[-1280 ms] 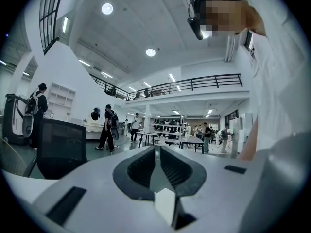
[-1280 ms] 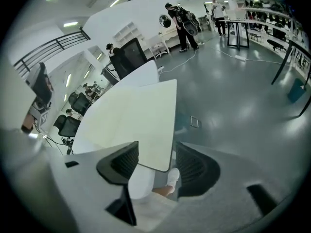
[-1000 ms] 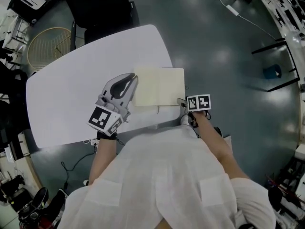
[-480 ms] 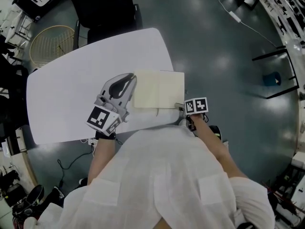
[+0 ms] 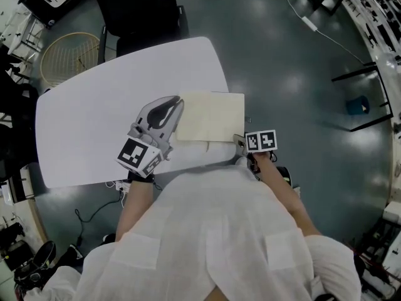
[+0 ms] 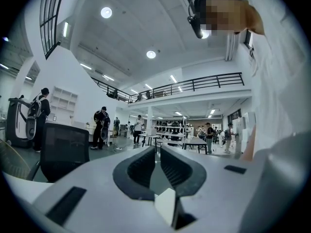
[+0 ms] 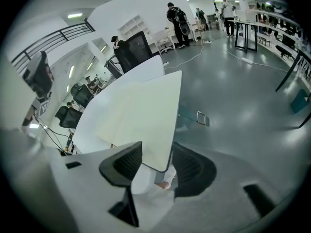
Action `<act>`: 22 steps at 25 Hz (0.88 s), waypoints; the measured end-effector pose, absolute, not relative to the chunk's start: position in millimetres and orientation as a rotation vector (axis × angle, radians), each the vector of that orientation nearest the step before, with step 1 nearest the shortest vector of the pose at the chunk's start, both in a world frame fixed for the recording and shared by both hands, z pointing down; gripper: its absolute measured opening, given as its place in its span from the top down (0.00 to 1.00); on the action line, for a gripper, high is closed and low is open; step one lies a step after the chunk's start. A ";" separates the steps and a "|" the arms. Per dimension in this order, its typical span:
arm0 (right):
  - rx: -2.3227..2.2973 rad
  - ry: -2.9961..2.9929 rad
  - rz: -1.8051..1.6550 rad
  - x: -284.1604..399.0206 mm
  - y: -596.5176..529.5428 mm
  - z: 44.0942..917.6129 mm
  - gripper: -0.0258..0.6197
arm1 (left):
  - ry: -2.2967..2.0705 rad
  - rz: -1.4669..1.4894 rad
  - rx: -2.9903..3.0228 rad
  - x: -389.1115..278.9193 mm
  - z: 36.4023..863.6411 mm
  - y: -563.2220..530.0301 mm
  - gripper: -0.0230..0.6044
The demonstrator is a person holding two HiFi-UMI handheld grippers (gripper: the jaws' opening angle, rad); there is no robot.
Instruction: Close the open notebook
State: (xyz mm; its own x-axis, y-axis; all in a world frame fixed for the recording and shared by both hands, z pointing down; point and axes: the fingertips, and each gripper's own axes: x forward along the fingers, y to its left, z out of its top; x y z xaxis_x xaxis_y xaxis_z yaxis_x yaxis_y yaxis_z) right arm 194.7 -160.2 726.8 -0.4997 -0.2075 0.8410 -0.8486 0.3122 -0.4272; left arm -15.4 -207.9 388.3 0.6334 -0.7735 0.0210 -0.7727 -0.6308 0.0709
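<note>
An open notebook (image 5: 210, 116) with cream pages lies flat at the right end of the white table (image 5: 94, 130). My left gripper (image 5: 178, 103) rests on the table against the notebook's left edge. In the left gripper view its jaws (image 6: 157, 152) stand shut with nothing between them. My right gripper (image 5: 240, 140) is at the notebook's near right corner. In the right gripper view that corner of the notebook (image 7: 141, 115) lies between the jaws (image 7: 156, 149). They have just been closing, and a gap still shows beside the page.
The notebook's right side reaches the table's rounded right edge, with grey floor beyond. A wicker basket (image 5: 67, 58) and a black chair (image 5: 138, 11) stand past the far side. The person's white shirt hides the table's near edge.
The right gripper has stayed at the notebook's near right corner, shifting only slightly. The left gripper and the notebook have not moved.
</note>
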 end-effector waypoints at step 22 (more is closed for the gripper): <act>1.101 -2.176 0.998 163.6 -185.7 625.4 0.79 | -1.319 -0.053 2.767 -31.0 382.5 -190.9 0.91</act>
State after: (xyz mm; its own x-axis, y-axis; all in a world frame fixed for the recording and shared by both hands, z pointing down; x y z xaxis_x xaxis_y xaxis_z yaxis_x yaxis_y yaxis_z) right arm 163.6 -185.7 625.4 -0.5468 -0.4630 0.6976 -0.8308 0.4038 -0.3832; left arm -31.0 -190.9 382.5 0.6297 -0.7768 0.0016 -0.7742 -0.6274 0.0829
